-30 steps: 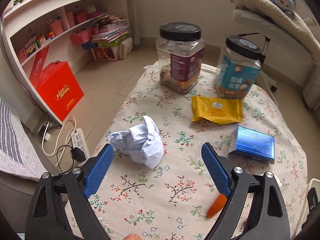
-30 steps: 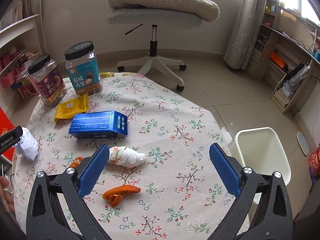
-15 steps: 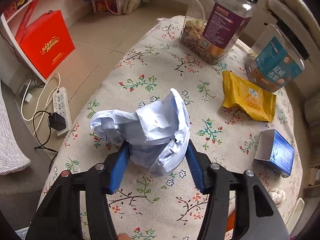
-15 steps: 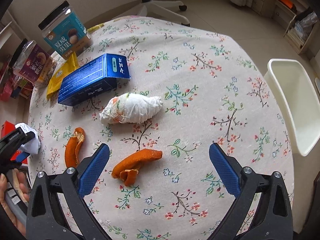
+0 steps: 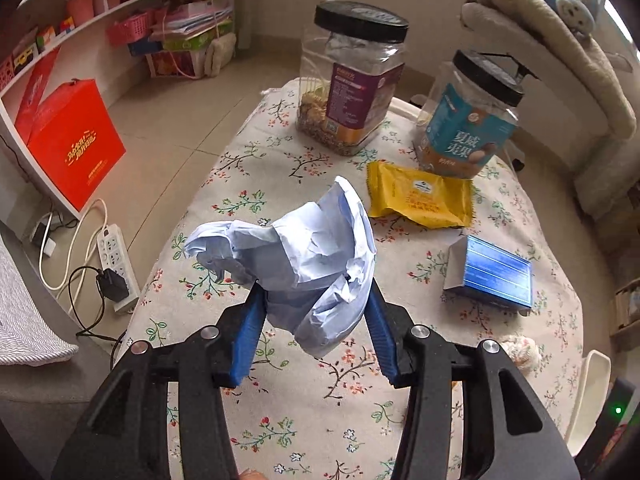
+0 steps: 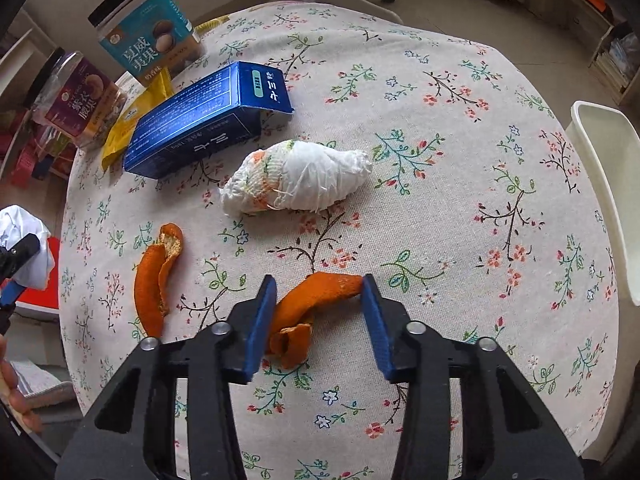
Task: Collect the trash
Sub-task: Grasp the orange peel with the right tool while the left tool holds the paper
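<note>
Before you, the table's floral tablecloth (image 6: 440, 208) carries:
- a purple-labelled jar (image 5: 352, 84) with a black lid, upright at the far end;
- a teal-labelled jar (image 5: 468, 120), also black-lidded, just beside the first;
- a yellow snack packet (image 5: 420, 200) lying flat in front of both jars;
- a blue carton (image 6: 208, 120) on its side, near the packet.

Off the table you will find:
- a red gift box (image 5: 68, 144) leaning at the foot of white shelving (image 5: 60, 44);
- a white power strip (image 5: 116, 256) on the floor, a black plug in it;
- an office chair (image 5: 560, 64) draped with a fleece blanket.
</note>
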Tool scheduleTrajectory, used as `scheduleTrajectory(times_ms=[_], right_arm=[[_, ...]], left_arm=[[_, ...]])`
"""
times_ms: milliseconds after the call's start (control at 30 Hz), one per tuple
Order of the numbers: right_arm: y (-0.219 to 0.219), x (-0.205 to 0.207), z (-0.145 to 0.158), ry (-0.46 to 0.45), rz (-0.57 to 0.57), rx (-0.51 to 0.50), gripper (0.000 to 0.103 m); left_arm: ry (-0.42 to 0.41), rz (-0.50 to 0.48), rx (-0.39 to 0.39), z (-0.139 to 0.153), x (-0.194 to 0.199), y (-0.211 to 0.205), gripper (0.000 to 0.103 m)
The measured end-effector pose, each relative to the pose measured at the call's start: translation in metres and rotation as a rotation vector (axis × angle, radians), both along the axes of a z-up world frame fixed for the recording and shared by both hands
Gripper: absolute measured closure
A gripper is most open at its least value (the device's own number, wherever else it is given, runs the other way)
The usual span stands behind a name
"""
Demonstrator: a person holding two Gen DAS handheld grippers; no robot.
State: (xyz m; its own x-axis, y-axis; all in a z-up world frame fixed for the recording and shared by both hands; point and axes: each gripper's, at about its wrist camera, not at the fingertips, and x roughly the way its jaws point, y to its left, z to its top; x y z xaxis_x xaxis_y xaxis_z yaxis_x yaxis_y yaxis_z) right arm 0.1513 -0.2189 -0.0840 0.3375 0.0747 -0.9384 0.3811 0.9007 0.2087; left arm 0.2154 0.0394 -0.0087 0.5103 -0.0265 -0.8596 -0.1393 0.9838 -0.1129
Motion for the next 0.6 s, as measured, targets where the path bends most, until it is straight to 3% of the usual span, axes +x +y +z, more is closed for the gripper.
scheduleTrajectory(times_ms=[67,267,400,500,533,567,600], right_arm=[[-0.002,0.001,0.005,-0.021,0.012,0.033,0.086],[0.0,0.002,0.046,-0.174,0.076,0.041,0.098],[-0.001,-0.002,0.076,-0.289,0.117,0.032,0.099],[-0.007,-0.001,0.079,-0.264,0.132,0.029,0.096],[-0.008,-0.003,0.076,-0.233,0.135,0.007,0.072],[-0.009,-0.004,0.069,-0.2,0.133,-0.01,0.038],[-0.008,-0.006,0.062,-0.177,0.127,-0.015,0.032]], left_arm=[[-0.025,-0.032,0.008,0.009,-0.008,-0.007,0.055],[-0.075,-0.096,-0.006,0.026,-0.025,-0.018,0.055],[-0.12,-0.127,-0.009,0.037,-0.032,-0.023,0.055],[-0.134,-0.146,0.009,0.039,-0.036,-0.029,0.054],[-0.134,-0.154,0.016,0.038,-0.037,-0.031,0.054],[-0.131,-0.161,0.024,0.037,-0.038,-0.033,0.054],[-0.128,-0.164,0.028,0.036,-0.038,-0.034,0.054]])
